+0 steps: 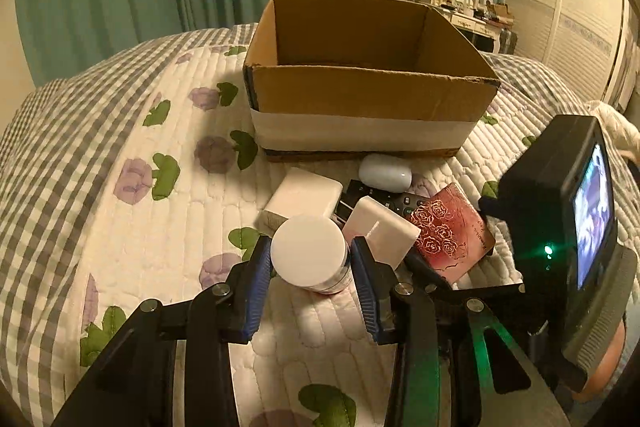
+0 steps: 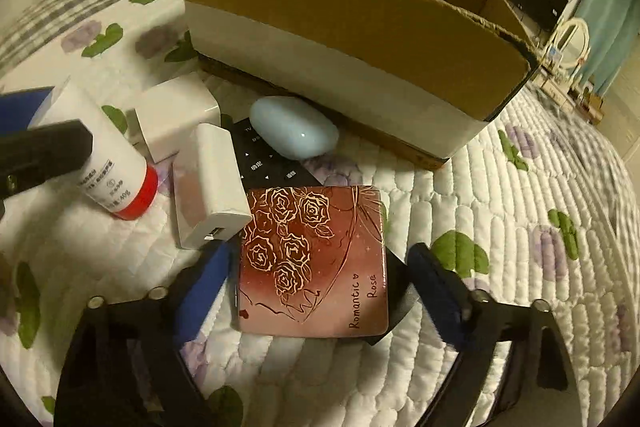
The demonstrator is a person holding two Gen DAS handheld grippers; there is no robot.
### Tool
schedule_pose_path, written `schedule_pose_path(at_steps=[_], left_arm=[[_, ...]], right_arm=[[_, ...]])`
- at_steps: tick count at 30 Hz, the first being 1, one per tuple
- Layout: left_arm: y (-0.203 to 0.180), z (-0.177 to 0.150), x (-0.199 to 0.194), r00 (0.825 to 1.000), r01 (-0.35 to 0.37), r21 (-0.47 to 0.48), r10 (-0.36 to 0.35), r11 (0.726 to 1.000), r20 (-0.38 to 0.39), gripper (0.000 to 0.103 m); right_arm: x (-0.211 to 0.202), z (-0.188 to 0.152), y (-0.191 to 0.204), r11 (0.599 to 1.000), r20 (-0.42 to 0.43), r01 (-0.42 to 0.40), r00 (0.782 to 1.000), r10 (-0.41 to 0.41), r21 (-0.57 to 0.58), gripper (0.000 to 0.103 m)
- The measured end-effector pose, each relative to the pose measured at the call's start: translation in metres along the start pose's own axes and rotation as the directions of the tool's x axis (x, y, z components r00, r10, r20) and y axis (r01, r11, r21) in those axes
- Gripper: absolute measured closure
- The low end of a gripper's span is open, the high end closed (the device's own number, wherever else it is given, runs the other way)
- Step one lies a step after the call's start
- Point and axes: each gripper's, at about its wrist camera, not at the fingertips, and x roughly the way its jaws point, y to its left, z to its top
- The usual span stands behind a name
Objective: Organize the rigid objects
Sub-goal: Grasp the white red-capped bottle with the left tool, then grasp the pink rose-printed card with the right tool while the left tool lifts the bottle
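Left wrist view: the left gripper (image 1: 310,259) has its blue pads on either side of a white-capped bottle (image 1: 310,255), apparently touching its sides, so it looks clamped on it; the bottle seems tilted just above the quilt (image 1: 132,227). Likely light and stiff, its smooth plastic could slip, so a hold across the body below the cap seems safest. From the right wrist, its label carries print and its base is red.

The right gripper (image 2: 320,291) stands spread wide around a pink square tin (image 2: 316,263) printed with gold roses and "Romantic Rose", neither pad clearly touching. Glossy and flat, it is best pinched across its side edges.

Just beyond lie a white USB charger (image 2: 212,187), a white block (image 2: 176,115), a black remote (image 2: 264,159) and a pale blue oval case (image 2: 294,133). Farthest stands the open cardboard box (image 1: 360,91), seemingly the destination.
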Motion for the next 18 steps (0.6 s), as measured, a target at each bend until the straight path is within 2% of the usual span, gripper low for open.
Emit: schedule_pose_path(at_steps=[1,7,11,15,18], left_arm=[[0.000,0.000,0.000,1.000,0.000,0.000,0.000,1.000,0.000,0.063],[0.001,0.000,0.000,1.000,-0.002,-0.003,0.002,1.000,-0.001,0.063],[0.000,0.003,-0.002,1.000,-0.013,-0.014,0.013,1.000,-0.002,0.063],[-0.005,0.015,-0.012,1.000,-0.027,0.001,0.027,1.000,0.009,0.065],[-0.007,0.034,-0.026,0.999,-0.010,0.002,0.009,1.000,0.046,0.066]], right_arm=[[-0.002,0.000,0.000,1.000,0.008,-0.010,1.000,0.010,-0.001,0.036],[-0.017,-0.006,-0.011,0.999,0.041,-0.031,0.999,0.030,0.035,0.036],[-0.039,-0.004,-0.019,0.997,0.102,-0.046,0.994,0.038,0.070,0.036],[-0.068,0.007,-0.029,0.993,0.169,-0.080,0.983,0.065,0.087,0.036],[-0.092,0.027,-0.044,0.989,0.223,-0.103,0.972,0.077,0.104,0.036]])
